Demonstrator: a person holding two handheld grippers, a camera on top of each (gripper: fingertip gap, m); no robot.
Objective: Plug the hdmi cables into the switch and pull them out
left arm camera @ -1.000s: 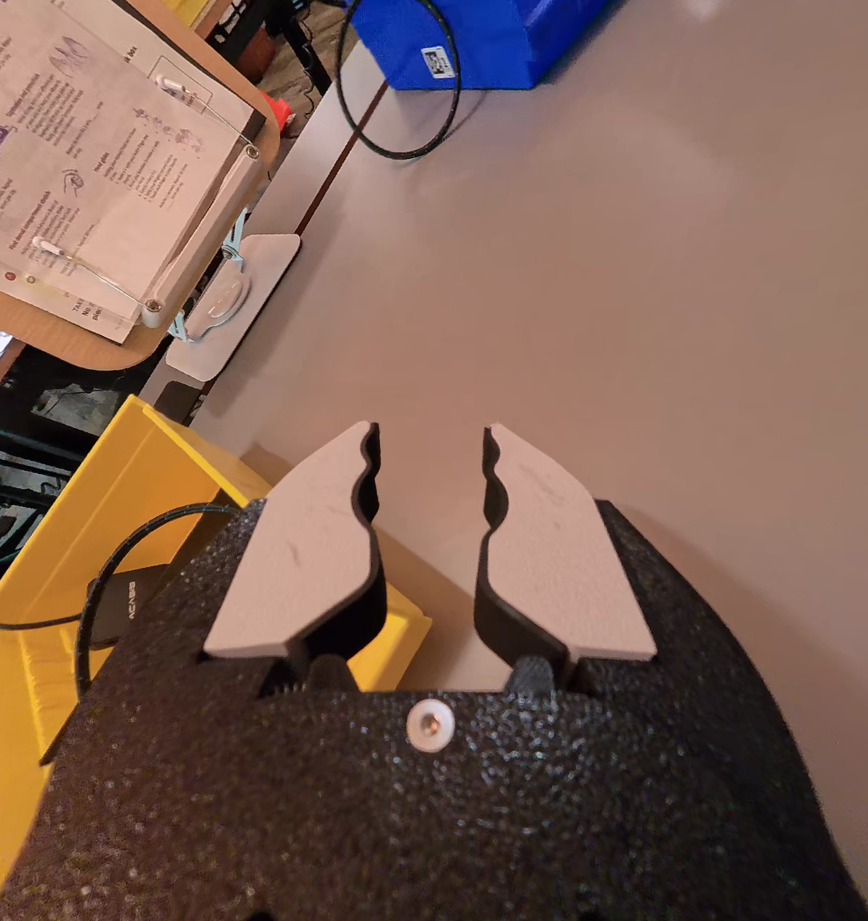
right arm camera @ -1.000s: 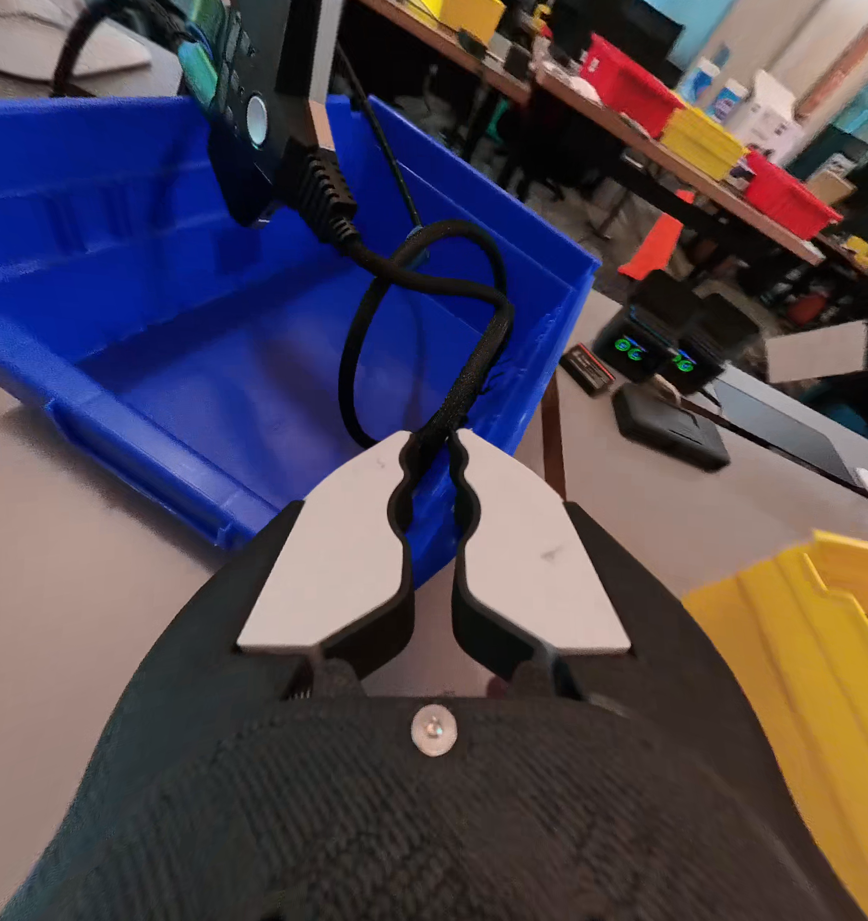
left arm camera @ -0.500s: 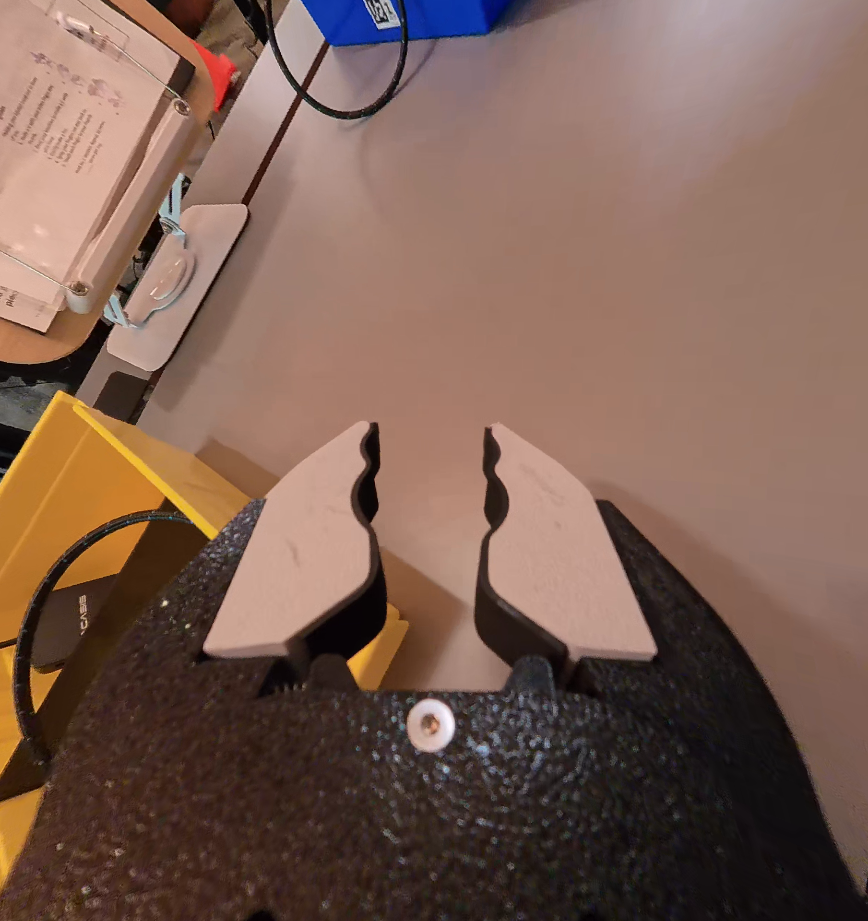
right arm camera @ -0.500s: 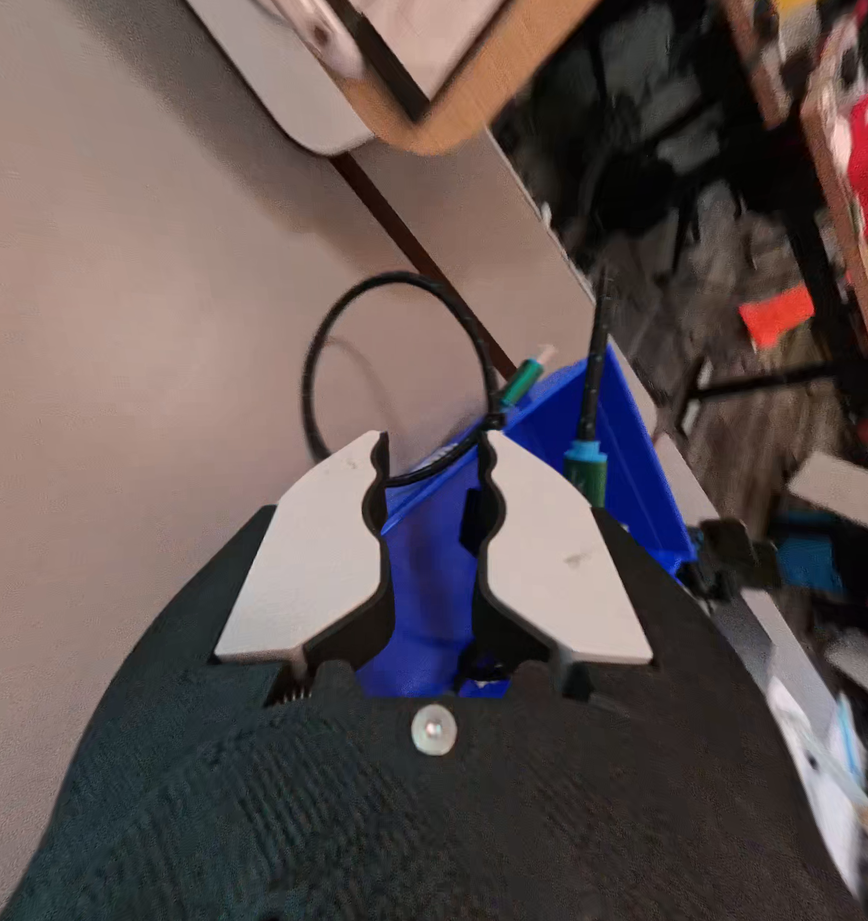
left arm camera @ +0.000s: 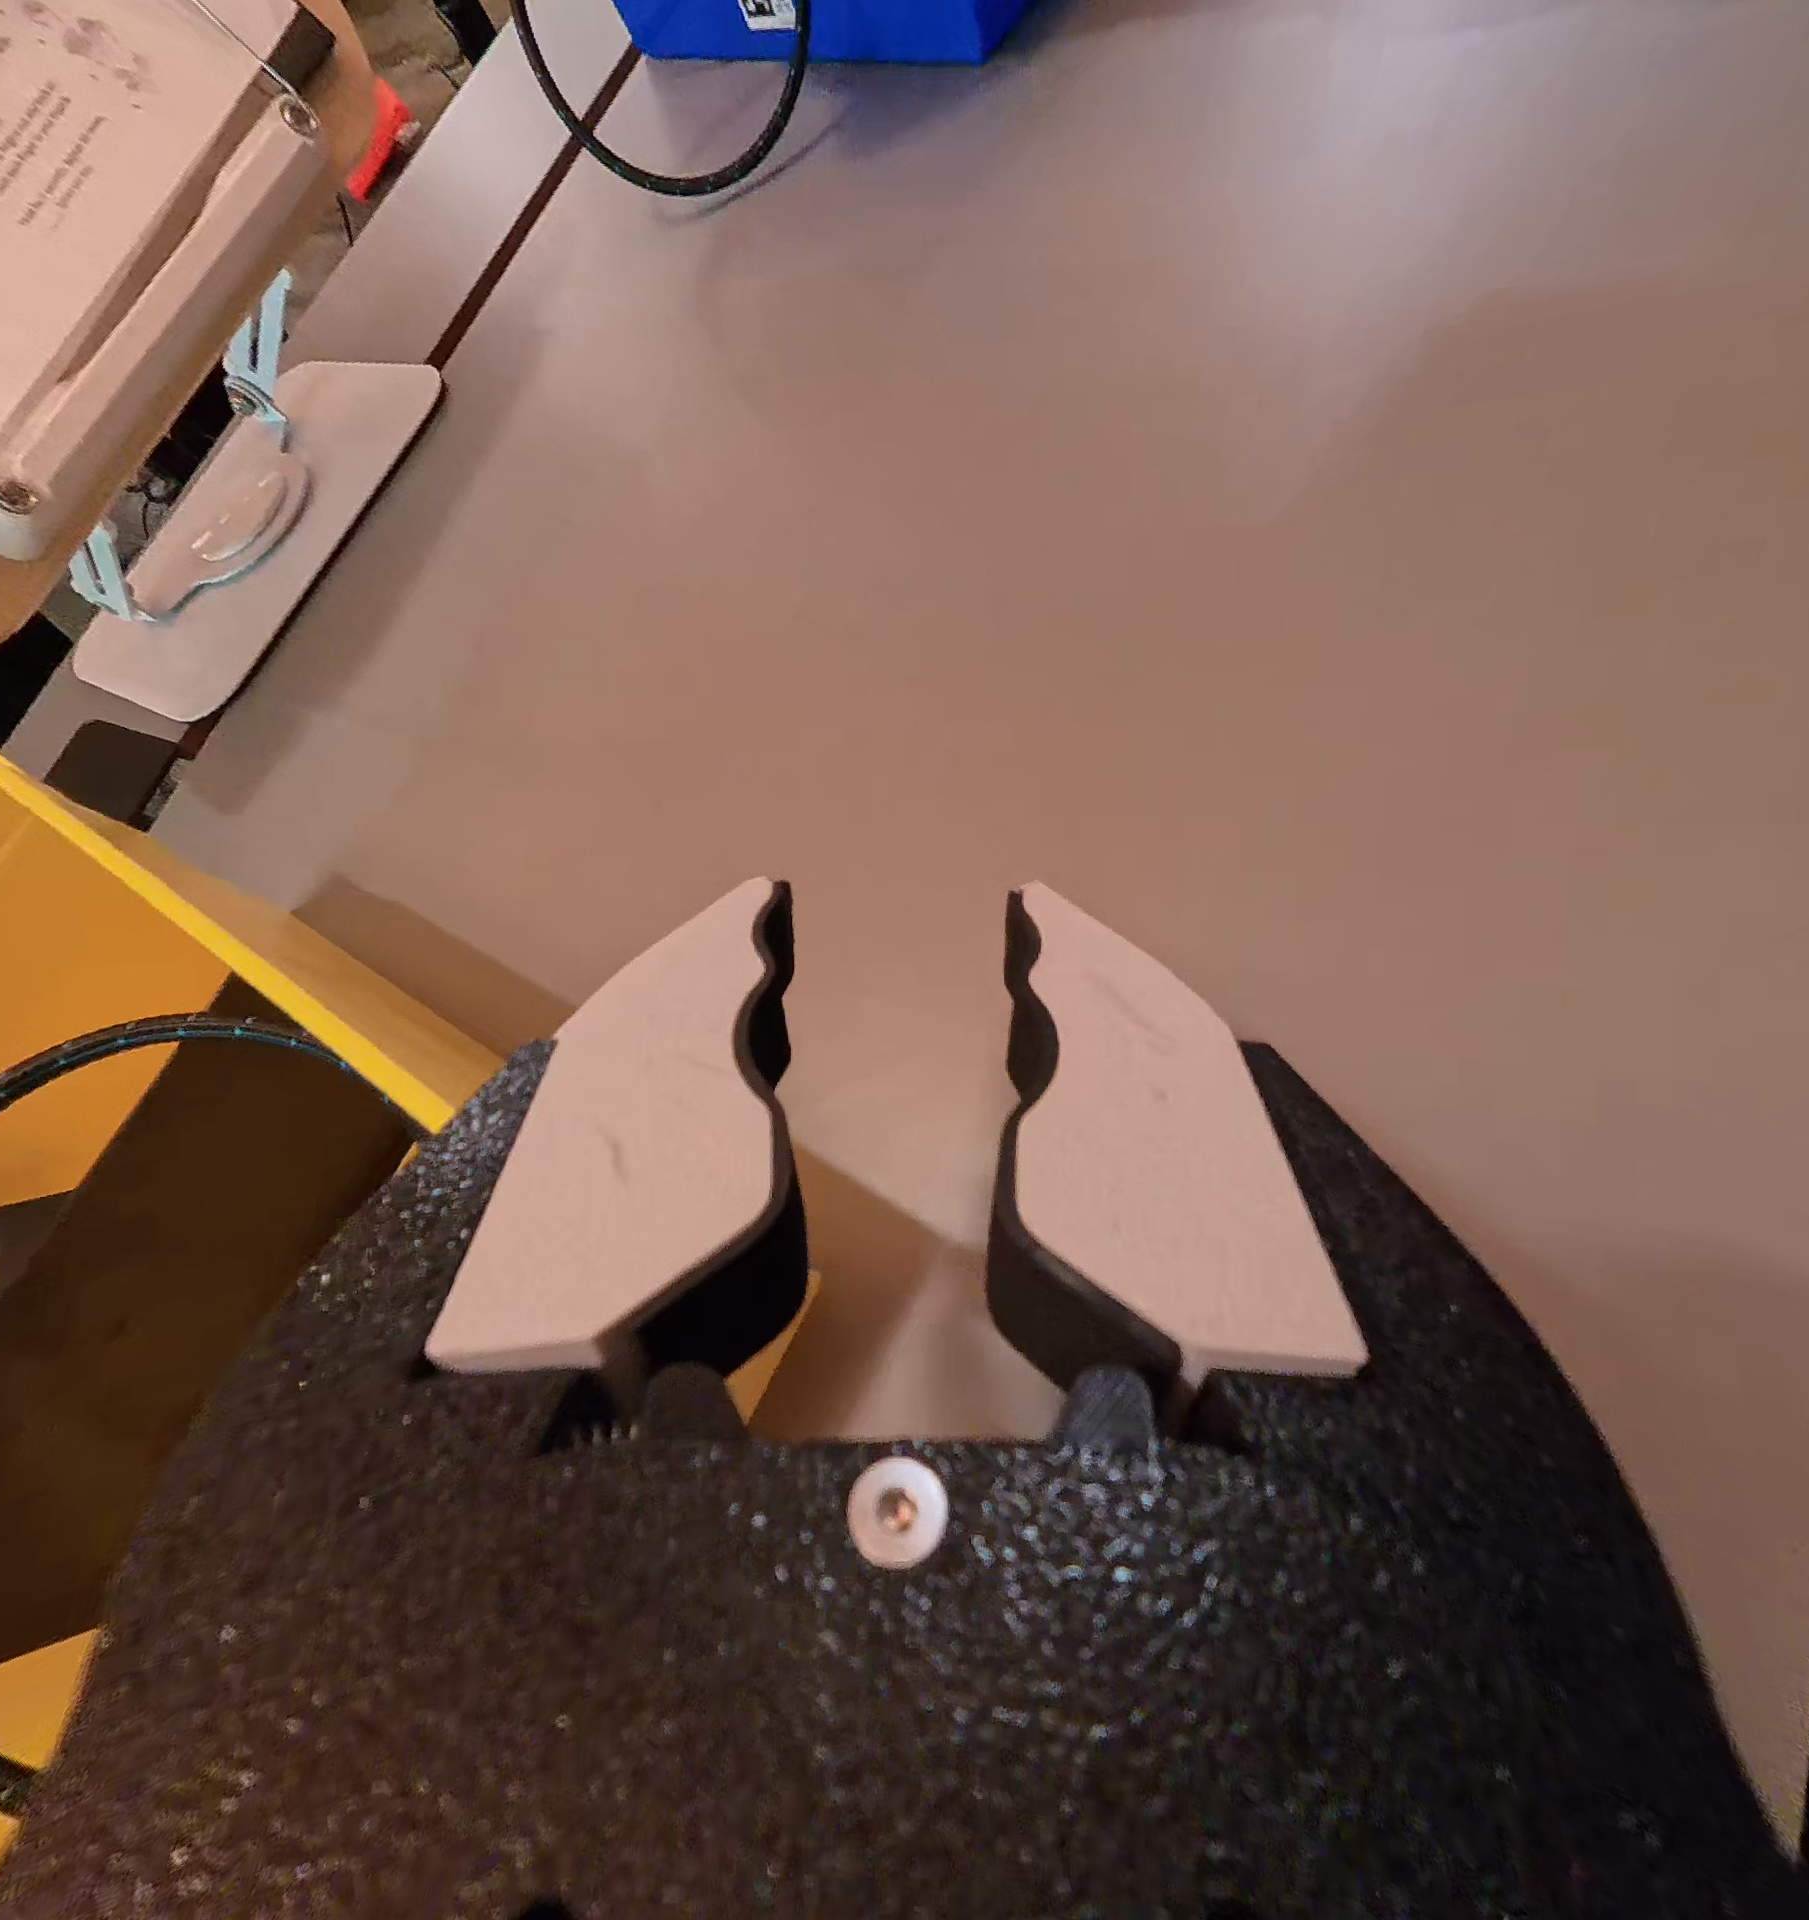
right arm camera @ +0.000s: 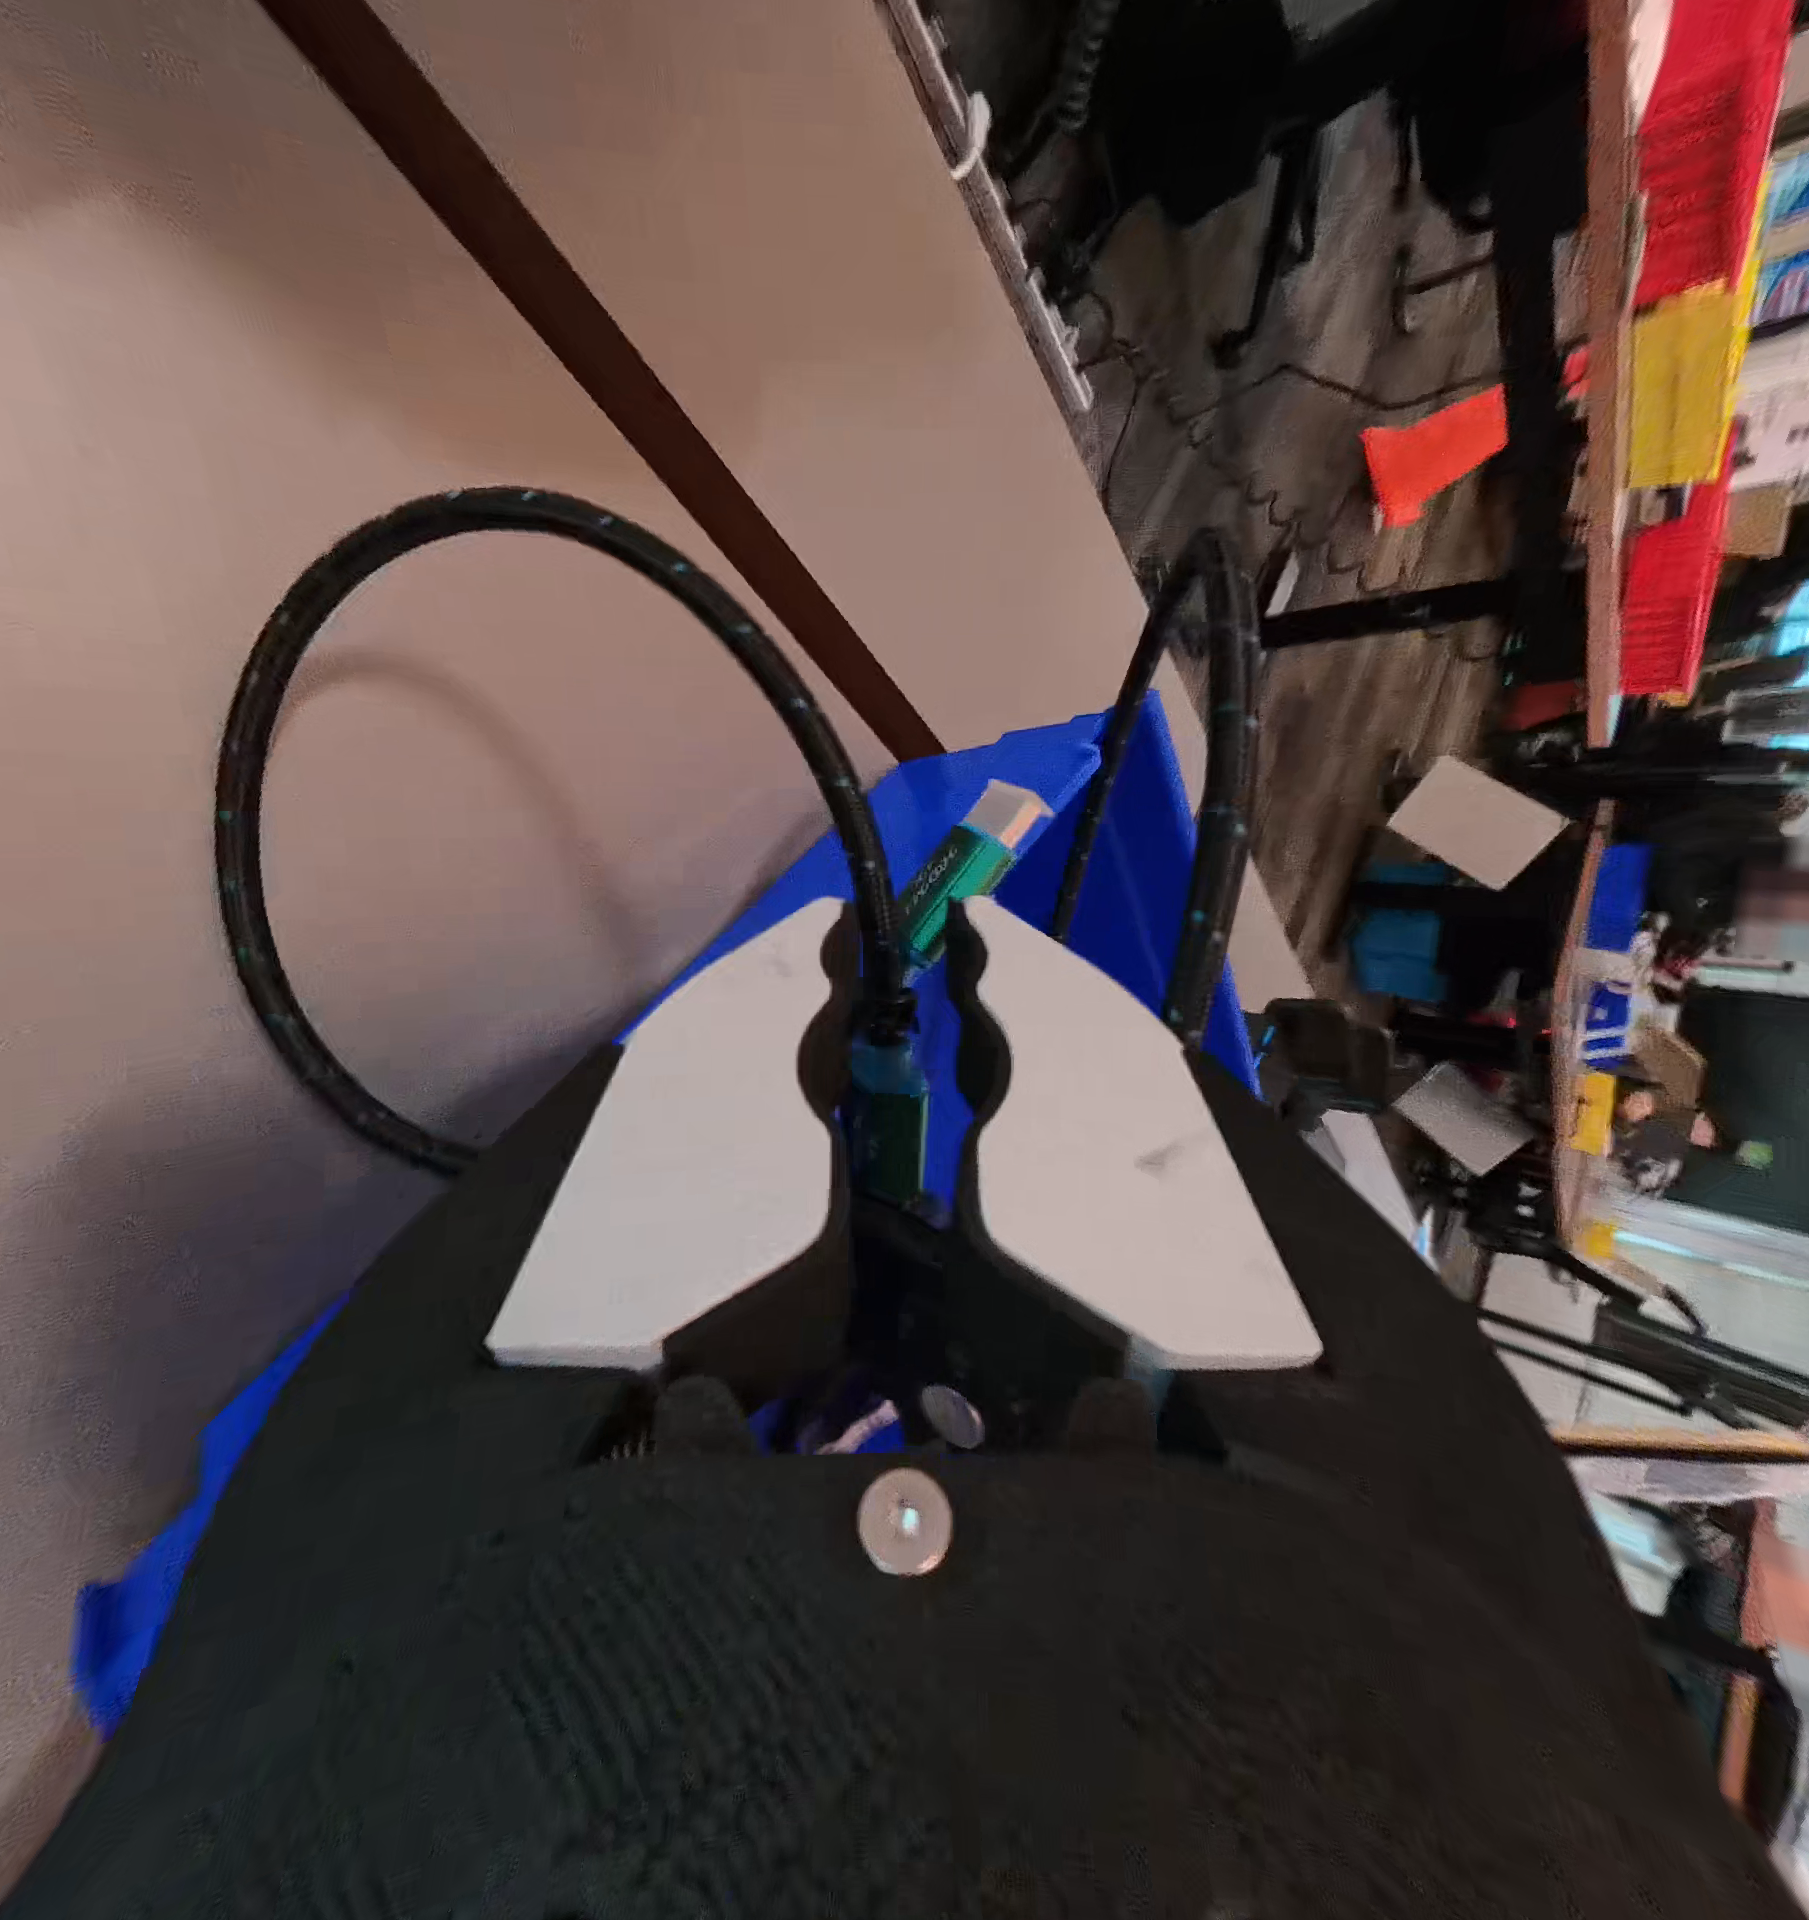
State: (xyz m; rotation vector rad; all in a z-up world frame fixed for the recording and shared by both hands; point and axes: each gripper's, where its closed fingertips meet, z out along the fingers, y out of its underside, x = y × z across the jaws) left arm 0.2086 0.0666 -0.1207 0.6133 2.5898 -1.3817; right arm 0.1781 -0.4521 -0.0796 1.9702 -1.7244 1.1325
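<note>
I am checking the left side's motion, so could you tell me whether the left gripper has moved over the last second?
Yes. The left gripper has drifted away from the yellow bin, which has slid toward the view's lower left.

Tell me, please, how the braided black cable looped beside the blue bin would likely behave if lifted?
The braided cable holds a springy arch off the table, so probably semi-stiff, not limp. Its green connector would likely swing. The right gripper looks closed around it, though blur leaves this unsure.
</note>
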